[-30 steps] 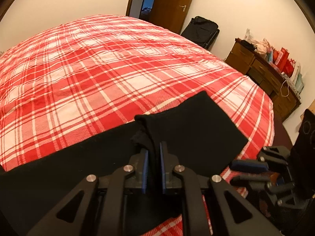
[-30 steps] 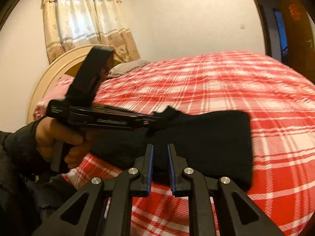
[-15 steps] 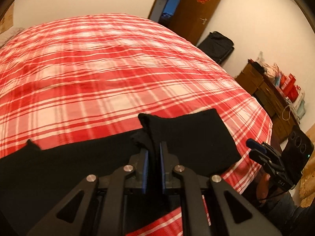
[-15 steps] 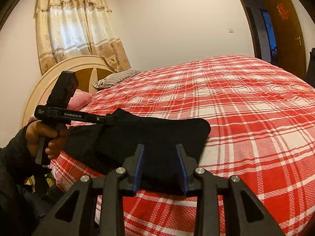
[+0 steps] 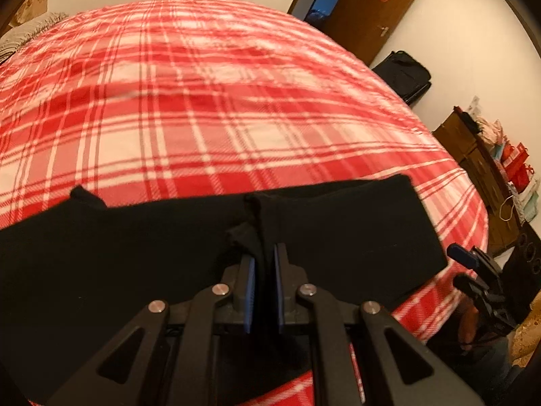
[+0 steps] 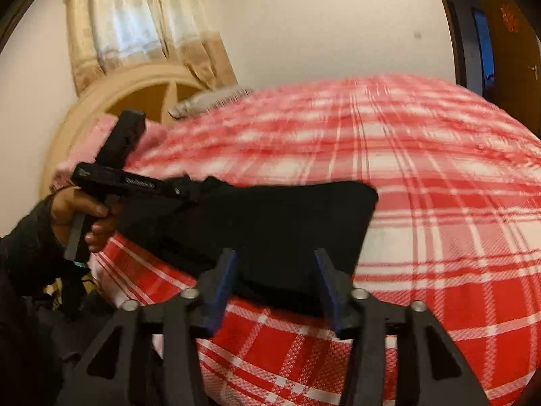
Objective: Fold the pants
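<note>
Black pants (image 5: 338, 233) lie along the near edge of a red plaid bed (image 5: 209, 108). My left gripper (image 5: 263, 257) is shut on a bunched fold of the pants near their middle. In the right wrist view the pants (image 6: 270, 223) spread as a dark slab, and the left gripper (image 6: 189, 191) pinches their far left end, held by a hand (image 6: 81, 216). My right gripper (image 6: 275, 270) is open just in front of the pants' near edge, with no cloth between its fingers. The right gripper (image 5: 473, 270) also shows low at the right of the left wrist view.
A rounded headboard (image 6: 111, 101), a pillow (image 6: 206, 101) and a curtain (image 6: 142, 23) lie behind the bed. A brown door (image 5: 372, 10), a black suitcase (image 5: 405, 74) and a wooden dresser (image 5: 480, 169) with red bags stand along the right wall.
My right gripper has opened wide and drawn back off the pants' edge. The left gripper has kept its hold and pulled the pants flatter along the bed edge.
</note>
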The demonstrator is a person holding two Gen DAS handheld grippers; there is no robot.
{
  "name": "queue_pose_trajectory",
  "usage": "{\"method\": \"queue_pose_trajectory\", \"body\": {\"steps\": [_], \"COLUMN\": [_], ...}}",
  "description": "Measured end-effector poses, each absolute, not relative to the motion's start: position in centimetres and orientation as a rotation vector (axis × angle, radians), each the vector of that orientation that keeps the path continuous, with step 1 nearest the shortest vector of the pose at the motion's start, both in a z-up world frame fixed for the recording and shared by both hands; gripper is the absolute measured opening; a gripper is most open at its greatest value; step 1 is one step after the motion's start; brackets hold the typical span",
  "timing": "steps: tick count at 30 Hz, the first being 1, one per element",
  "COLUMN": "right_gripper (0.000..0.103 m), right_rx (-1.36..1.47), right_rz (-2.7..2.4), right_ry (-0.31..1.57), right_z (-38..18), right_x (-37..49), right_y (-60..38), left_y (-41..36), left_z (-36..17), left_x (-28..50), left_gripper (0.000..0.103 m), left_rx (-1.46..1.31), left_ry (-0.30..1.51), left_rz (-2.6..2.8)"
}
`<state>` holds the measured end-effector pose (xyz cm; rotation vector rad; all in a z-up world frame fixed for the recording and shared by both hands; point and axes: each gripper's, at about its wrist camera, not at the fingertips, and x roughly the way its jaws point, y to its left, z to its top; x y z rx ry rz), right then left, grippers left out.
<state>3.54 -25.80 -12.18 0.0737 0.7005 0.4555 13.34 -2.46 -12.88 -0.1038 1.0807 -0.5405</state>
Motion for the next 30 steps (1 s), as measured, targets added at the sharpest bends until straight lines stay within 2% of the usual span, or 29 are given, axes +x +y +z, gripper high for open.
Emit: {"method": "queue_pose_trajectory", "body": {"steps": [3, 4, 8, 12, 20, 22, 24, 26, 27, 28, 29, 30], "right_gripper": [0.052, 0.052, 0.052, 0.052, 0.052, 0.052, 0.050, 0.032, 0.028, 0.021, 0.010, 0.006], "right_rx": [0.055, 0.061, 0.018, -0.009, -0.229, -0.253, -0.275, -0.286, -0.264, -0.226, -0.198, -0.176], "right_rz": [0.413, 0.410, 0.388, 0.423, 0.645, 0.671, 0.695, 0.664, 0.654, 0.664, 0.679, 0.694], "right_ry": [0.808, 0.829, 0.832, 0.792, 0.785, 0.790, 0.805, 0.829, 0.842, 0.851, 0.857, 0.861], "right_z": [-13.6, -13.9, -12.9, -11.4, -11.8, -12.5, -13.6, -14.7, -15.0, -15.1, -15.0, -14.8], "right_x": [5.0, 5.3, 4.8, 4.1, 5.7, 6.0, 6.6, 7.6, 8.1, 8.4, 8.5, 8.5], "right_y": [-25.3, -25.3, -25.0, -23.4, -13.4, -11.7, -10.3, -9.6, -9.6, -9.9, -10.1, -10.3], "left_y": [-2.5, -2.6, -1.9, -0.5, 0.4, 0.8, 0.9, 0.6, 0.4, 0.2, 0.0, -0.1], "left_z": [-13.7, -13.8, -13.3, -12.5, -13.1, -13.1, -13.5, -14.1, -14.2, -14.3, -14.2, -14.1], "left_x": [13.3, 13.1, 12.7, 12.1, 14.2, 14.2, 14.5, 15.0, 15.2, 15.5, 15.7, 15.9], "left_gripper": [0.013, 0.017, 0.025, 0.052, 0.053, 0.060, 0.060, 0.060, 0.060, 0.060, 0.060, 0.061], "left_rx": [-0.094, -0.077, -0.088, -0.097, -0.088, -0.087, -0.080, -0.055, -0.044, -0.032, -0.022, -0.016], "left_ry": [1.083, 1.078, 1.061, 1.005, 0.997, 0.988, 0.993, 1.001, 1.002, 1.001, 1.001, 1.003], "left_rz": [-0.542, -0.538, -0.542, -0.525, -0.449, -0.427, -0.419, -0.415, -0.413, -0.409, -0.403, -0.401]}}
